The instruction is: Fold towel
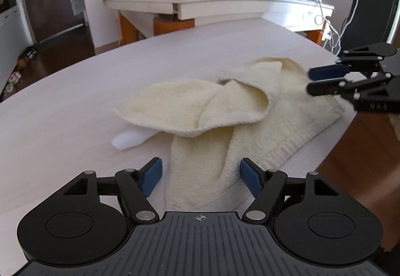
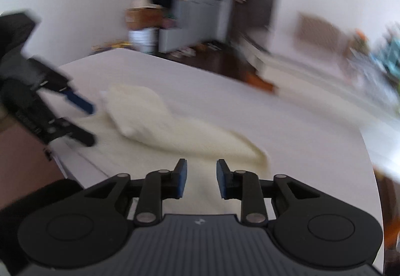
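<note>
The right gripper hangs over the near end of a cream towel, its blue-padded jaws apart with nothing pressed between them. The towel lies rumpled on a pale table (the whole view is blurred). At left, the left gripper reaches toward the towel's edge, its jaws spread.

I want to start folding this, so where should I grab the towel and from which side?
Take the towel by its near ribbed hem at the table edge, coming from the near side. That hem lies flat and exposed, right before the open left gripper, while the middle is bunched under a loose folded-over flap that would probably only drag.
</note>
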`<move>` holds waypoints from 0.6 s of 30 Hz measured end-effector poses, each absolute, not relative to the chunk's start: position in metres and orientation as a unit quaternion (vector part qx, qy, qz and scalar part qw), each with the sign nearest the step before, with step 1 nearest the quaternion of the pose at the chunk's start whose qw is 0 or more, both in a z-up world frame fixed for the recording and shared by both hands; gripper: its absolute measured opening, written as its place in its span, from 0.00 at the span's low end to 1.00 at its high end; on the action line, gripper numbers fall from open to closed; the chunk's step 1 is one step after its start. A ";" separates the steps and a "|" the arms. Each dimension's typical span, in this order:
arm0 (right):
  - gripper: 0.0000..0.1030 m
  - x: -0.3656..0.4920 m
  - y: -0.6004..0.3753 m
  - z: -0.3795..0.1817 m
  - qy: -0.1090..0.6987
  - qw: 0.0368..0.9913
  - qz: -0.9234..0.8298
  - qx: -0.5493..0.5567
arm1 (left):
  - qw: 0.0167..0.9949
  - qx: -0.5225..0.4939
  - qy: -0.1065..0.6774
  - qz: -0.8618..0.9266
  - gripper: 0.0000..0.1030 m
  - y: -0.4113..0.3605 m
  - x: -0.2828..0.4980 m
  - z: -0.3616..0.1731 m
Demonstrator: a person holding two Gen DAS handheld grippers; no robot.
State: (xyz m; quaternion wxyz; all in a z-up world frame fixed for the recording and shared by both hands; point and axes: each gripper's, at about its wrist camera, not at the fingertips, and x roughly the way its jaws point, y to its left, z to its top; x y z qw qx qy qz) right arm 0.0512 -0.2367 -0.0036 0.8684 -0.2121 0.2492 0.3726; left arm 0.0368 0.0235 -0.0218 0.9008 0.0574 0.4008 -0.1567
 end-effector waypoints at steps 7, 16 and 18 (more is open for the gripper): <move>0.44 0.069 -0.194 -0.016 0.216 0.819 0.418 -0.327 | 0.897 0.065 0.406 -0.164 0.73 0.017 0.032 -0.028; 0.42 0.141 -0.199 -0.005 0.213 0.890 0.318 -0.248 | 0.896 0.060 0.407 -0.165 0.73 0.017 0.029 -0.028; 0.42 0.146 -0.204 -0.005 0.225 0.889 0.320 -0.239 | 0.900 0.048 0.399 -0.169 0.74 0.021 0.030 -0.024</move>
